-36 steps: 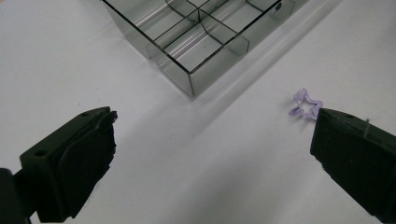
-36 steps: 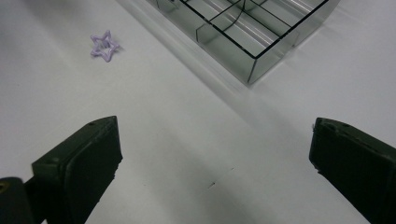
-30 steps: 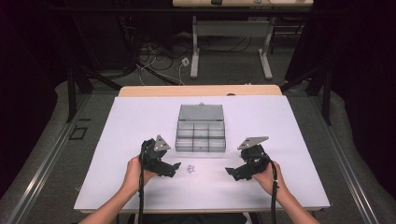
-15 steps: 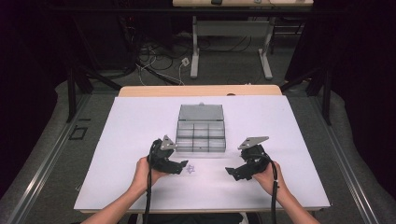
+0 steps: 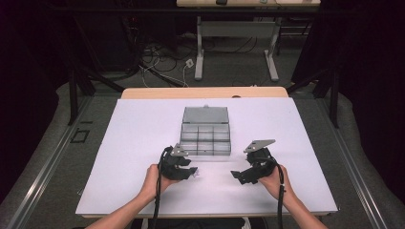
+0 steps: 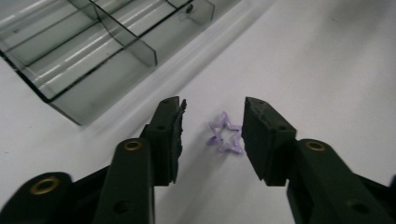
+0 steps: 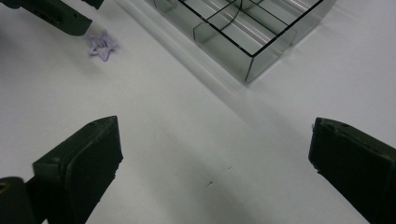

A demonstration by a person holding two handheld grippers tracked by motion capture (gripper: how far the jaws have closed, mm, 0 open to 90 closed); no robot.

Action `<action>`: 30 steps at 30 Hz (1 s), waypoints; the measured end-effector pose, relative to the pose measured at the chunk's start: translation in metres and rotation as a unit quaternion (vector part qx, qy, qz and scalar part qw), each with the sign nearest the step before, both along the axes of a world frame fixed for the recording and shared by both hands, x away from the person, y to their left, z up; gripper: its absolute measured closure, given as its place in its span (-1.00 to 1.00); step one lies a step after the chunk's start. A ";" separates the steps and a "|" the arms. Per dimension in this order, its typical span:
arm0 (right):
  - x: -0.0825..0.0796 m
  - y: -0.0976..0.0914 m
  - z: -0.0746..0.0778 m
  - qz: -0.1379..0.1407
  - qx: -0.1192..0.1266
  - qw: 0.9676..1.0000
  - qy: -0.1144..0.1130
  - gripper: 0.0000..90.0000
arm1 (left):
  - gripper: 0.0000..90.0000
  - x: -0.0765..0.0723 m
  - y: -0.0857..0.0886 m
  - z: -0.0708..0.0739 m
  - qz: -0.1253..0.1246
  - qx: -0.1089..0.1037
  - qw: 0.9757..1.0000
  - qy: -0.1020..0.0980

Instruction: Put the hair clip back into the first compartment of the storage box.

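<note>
A small purple star-shaped piece (image 6: 226,137) lies flat on the white table, in front of the clear compartment box (image 6: 70,109). My left gripper (image 6: 212,116) is lowered over the star, which sits between the jaws. The jaws have just been closing; the right-hand jaw is at the star's edge, while a gap remains at the other jaw. In the high view the left gripper (image 5: 191,171) is just in front of the box (image 5: 206,153). My right gripper (image 5: 237,175) rests to the right, wide open with nothing between its jaws (image 7: 215,149). The star (image 7: 102,45) shows far off in the right gripper view.
The box (image 7: 261,56) has several compartments and its lid (image 5: 205,114) lies open toward the back. The white table top (image 5: 143,129) spreads around it. Beyond the table's wooden far edge (image 5: 205,92) are desk legs and cables on the floor.
The left gripper has shifted right and down onto the star, and its jaws have narrowed around it. The right gripper has stayed still.
</note>
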State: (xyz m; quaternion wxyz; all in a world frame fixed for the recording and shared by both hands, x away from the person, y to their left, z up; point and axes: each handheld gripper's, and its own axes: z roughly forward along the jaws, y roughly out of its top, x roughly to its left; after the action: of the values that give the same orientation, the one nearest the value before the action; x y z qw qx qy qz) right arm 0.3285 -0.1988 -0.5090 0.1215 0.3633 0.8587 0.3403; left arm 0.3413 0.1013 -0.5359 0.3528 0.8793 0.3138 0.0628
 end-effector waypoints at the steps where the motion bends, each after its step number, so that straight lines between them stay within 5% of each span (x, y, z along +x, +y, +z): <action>1: 0.000 0.000 0.000 0.000 0.000 1.000 0.001 -0.95 | 0.37 0.000 0.000 -0.001 -0.002 0.001 1.000 0.004; 18: 0.001 0.002 -0.002 0.002 -0.009 1.000 0.003 -0.93 | 0.85 -0.004 -0.008 -0.014 -0.044 0.040 0.998 0.002; 30: 0.001 0.002 -0.002 0.003 -0.010 1.000 0.004 -0.93 | 0.96 -0.003 -0.004 -0.011 -0.054 0.023 0.998 0.015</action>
State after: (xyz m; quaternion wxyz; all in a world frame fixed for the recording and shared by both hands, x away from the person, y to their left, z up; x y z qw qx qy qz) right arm 0.3295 -0.1970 -0.5114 0.1207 0.3611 0.8637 0.3303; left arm 0.3383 0.0969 -0.5469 0.3309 0.9036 0.2696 0.0374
